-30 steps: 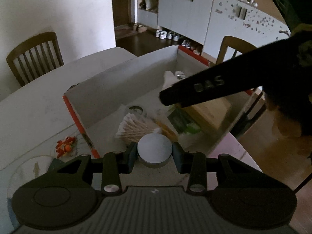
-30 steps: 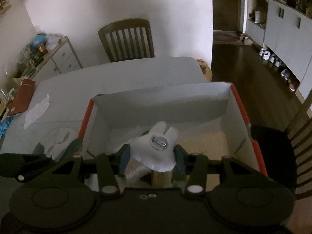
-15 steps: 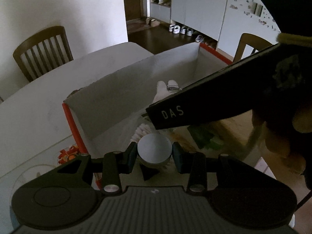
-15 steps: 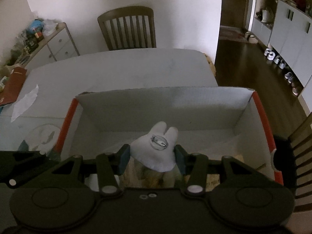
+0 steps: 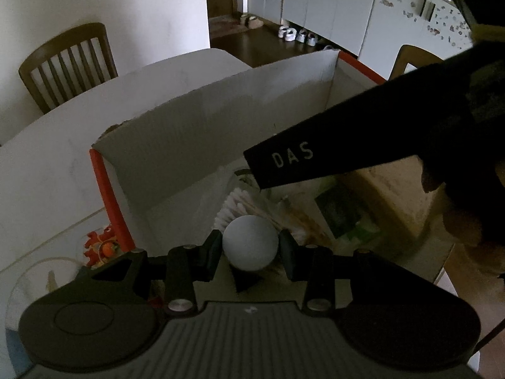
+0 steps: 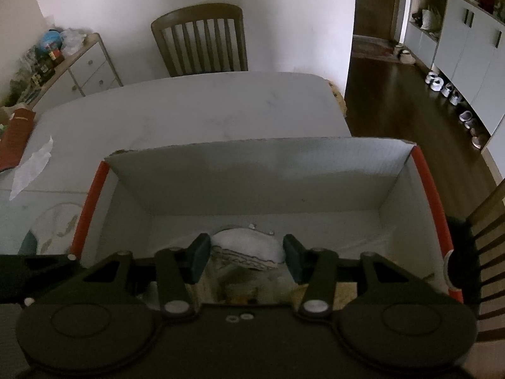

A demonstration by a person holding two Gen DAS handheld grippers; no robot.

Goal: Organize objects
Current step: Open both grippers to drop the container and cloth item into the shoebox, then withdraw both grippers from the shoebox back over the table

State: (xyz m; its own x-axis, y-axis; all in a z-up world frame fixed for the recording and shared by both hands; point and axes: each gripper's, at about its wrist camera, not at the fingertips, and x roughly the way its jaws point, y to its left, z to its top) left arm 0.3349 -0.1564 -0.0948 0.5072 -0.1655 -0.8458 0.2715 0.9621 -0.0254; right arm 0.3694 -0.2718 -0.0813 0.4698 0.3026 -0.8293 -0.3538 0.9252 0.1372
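A white cardboard box (image 5: 221,120) with red edges stands on the table. My left gripper (image 5: 250,249) is shut on a round grey disc (image 5: 250,240) and holds it over the box's near left corner. My right gripper (image 6: 246,252) hangs over the box (image 6: 252,170) with its jaws opening. A white rabbit-shaped cloth piece (image 6: 249,244) with a metal pin lies low between them, loose. The right tool's black housing (image 5: 363,139) crosses the left wrist view, with a hand behind it.
Inside the box lie a bundle of cotton swabs (image 5: 236,202), a green packet (image 5: 344,218) and a beige slab (image 5: 394,189). An orange toy (image 5: 101,243) sits left of the box. A chair (image 6: 202,41), drawers (image 6: 85,66) and a red booklet (image 6: 15,132) stand beyond.
Both grippers sank closer to the box. The right jaws widened, and the white cloth piece slid from upright between the pads down into the box. The grey disc stayed gripped.
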